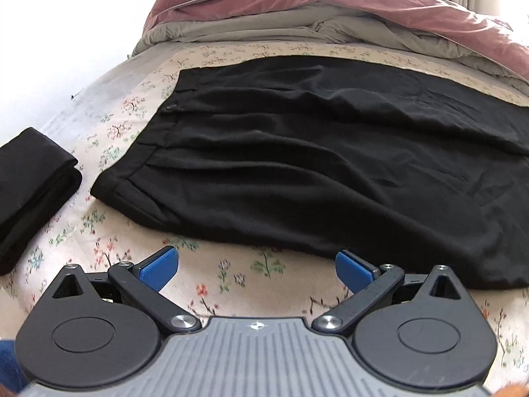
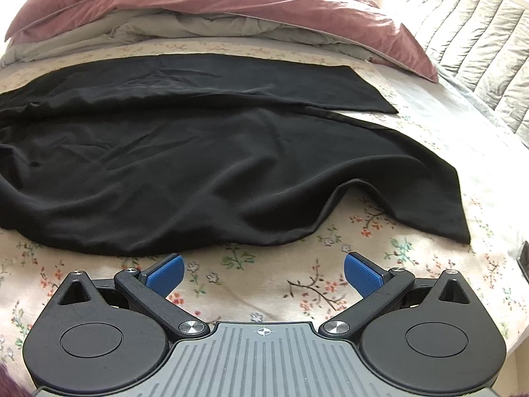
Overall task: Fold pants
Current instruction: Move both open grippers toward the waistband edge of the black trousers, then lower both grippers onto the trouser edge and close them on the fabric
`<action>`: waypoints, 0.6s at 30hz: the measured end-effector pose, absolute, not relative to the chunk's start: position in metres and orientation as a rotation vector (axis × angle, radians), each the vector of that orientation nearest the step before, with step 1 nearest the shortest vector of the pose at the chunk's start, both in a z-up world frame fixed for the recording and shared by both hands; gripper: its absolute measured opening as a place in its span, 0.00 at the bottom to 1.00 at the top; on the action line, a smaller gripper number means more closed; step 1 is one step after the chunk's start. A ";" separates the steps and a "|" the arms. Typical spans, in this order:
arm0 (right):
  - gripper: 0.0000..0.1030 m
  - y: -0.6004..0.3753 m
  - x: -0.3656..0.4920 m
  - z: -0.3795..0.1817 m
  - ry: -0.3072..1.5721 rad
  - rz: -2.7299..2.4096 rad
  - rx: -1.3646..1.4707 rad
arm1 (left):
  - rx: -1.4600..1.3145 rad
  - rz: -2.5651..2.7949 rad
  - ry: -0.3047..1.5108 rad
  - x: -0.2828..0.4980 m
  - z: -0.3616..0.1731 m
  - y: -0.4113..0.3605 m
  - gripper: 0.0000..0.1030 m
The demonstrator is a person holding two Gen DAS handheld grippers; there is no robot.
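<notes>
Black pants [image 1: 297, 165] lie spread flat across a floral bedsheet [image 1: 231, 281], waistband at the left with a small button. In the right wrist view the two legs [image 2: 215, 152] run to the right, the near leg rumpled with a raised fold at its front edge, the far leg flat. My left gripper [image 1: 257, 266] hovers open just short of the pants' near edge by the waist end. My right gripper [image 2: 263, 269] is open too, just short of the near leg's edge. Nothing is between either pair of blue pads.
A folded black garment [image 1: 33, 192] sits at the left on the sheet. A pink and grey duvet [image 2: 198, 10] is bunched along the far side. A quilted grey cover [image 2: 479, 53] lies at the far right, and a dark object [image 2: 524, 258] rests at the right bed edge.
</notes>
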State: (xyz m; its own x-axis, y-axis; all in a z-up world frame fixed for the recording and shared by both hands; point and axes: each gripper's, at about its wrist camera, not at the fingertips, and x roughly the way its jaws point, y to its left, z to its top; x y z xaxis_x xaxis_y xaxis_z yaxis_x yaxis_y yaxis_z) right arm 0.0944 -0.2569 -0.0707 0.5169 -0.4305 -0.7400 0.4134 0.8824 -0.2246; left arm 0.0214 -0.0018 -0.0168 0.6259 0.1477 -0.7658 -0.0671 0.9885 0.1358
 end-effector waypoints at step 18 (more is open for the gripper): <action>1.00 -0.275 0.174 -0.041 0.915 -0.450 -0.051 | 0.308 0.313 0.869 0.146 0.022 0.013 1.00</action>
